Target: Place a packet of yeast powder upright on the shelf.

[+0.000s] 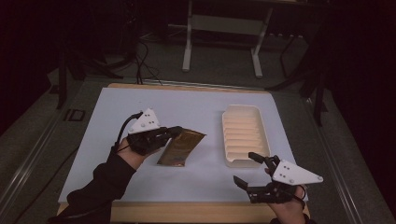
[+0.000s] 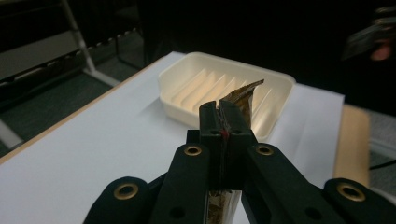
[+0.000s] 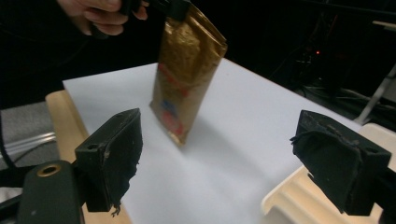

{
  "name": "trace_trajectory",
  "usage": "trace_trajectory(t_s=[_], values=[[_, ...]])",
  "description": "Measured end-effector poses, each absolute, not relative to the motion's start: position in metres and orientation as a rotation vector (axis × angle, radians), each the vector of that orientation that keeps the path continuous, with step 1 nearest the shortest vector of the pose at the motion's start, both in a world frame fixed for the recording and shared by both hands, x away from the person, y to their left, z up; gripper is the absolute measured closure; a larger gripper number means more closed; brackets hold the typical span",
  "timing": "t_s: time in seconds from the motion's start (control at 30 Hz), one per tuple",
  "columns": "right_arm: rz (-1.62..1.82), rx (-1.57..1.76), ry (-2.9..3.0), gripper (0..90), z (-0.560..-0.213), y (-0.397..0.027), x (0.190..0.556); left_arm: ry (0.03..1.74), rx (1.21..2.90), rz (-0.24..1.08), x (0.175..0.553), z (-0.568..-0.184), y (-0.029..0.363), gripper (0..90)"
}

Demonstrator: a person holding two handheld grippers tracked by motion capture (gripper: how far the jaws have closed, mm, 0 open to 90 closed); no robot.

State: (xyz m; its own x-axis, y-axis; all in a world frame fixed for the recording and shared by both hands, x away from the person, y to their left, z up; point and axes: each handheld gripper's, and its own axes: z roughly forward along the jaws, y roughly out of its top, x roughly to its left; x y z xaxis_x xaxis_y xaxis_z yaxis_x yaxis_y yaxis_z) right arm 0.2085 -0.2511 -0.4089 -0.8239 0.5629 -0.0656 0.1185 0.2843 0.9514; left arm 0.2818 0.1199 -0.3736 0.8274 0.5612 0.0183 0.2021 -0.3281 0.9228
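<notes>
1. Jaws of the left gripper (image 1: pixel 173 132) are clamped on one end of the gold packet (image 1: pixel 181 147); the left gripper view shows both black jaws pressed together on the foil edge (image 2: pixel 243 95).
2. Packet position: left of centre on the white table top (image 1: pixel 140 107), hanging from the grip. In the right gripper view its lower corner (image 3: pixel 180 135) is at or just above the surface; I cannot tell whether it touches.
3. Long axis runs from the gripped end down toward the near edge of the table, tilted, not flat.
4. Right gripper (image 1: pixel 246 169) hovers near the right front corner with its jaws spread wide and nothing between them; the two pads (image 3: pixel 116 149) frame bare table.
5. Key relation: the cream ridged tray (image 1: pixel 245 112) lies to the right of the packet, straight ahead of the left jaws and apart from them. The left hand is the one carrying; the likely move is rightward over the tray's near-left rim.
</notes>
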Motion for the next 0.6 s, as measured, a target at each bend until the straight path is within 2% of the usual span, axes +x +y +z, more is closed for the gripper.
trace_trajectory(t_s=[0.23, 0.37, 0.43, 0.53, 0.6], values=[[1.553, 0.570, 2.192, 16.7, -0.383, -0.246, 0.230, 0.507, 1.866, 0.382, 0.268, -0.364, 0.114, 90.0], [1.560, 0.536, 2.227, 27.1, -0.368, -0.241, 0.241, 0.489, 1.853, 0.351, 0.264, -0.362, 0.111, 90.0], [1.560, 0.528, 2.221, 27.5, -0.365, -0.239, 0.243, 0.486, 1.851, 0.351, 0.263, -0.361, 0.111, 90.0], [1.553, 0.479, 2.273, 33.8, -0.356, -0.231, 0.251, 0.466, 1.839, 0.329, 0.258, -0.359, 0.109, 90.0], [1.538, 0.480, 2.264, 30.8, -0.354, -0.226, 0.253, 0.458, 1.839, 0.331, 0.256, -0.358, 0.107, 90.0]])
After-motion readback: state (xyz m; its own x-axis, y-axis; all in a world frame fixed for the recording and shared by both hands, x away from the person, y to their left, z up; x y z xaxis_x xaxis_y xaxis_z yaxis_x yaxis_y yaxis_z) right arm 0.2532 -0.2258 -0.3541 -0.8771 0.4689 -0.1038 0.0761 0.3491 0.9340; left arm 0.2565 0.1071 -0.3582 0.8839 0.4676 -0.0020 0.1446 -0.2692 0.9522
